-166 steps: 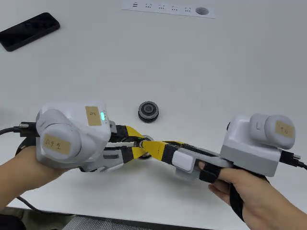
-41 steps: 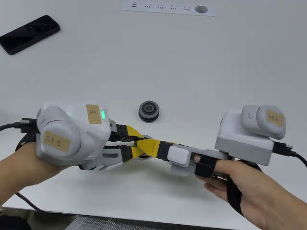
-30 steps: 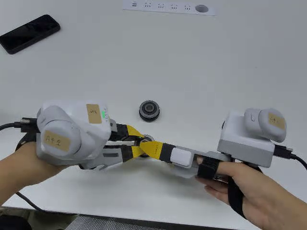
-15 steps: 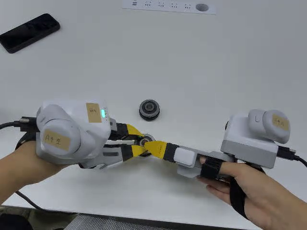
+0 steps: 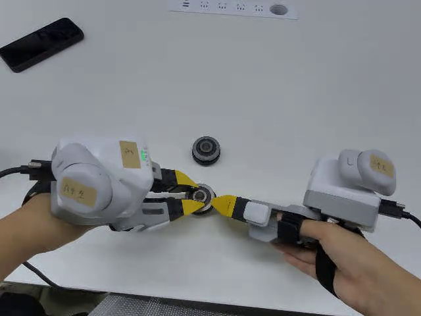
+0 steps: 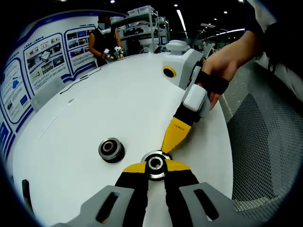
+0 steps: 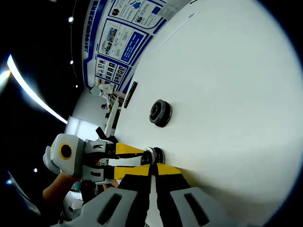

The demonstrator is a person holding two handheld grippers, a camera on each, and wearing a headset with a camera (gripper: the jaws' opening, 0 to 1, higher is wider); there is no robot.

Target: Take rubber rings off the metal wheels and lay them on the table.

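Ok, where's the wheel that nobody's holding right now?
In the head view the loose wheel lies on the table near the middle, just beyond the held wheel in the left gripper and apart from it.

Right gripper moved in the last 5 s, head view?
Yes. The right gripper has drawn back rightward: its tips lay over the held wheel before, now just right of it. The loose wheel keeps its place.

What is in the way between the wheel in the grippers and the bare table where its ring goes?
Nothing visible. The left gripper is shut on the wheel, the right gripper's tips meet its edge, and the table beside it is bare. The other wheel sits apart, farther back.
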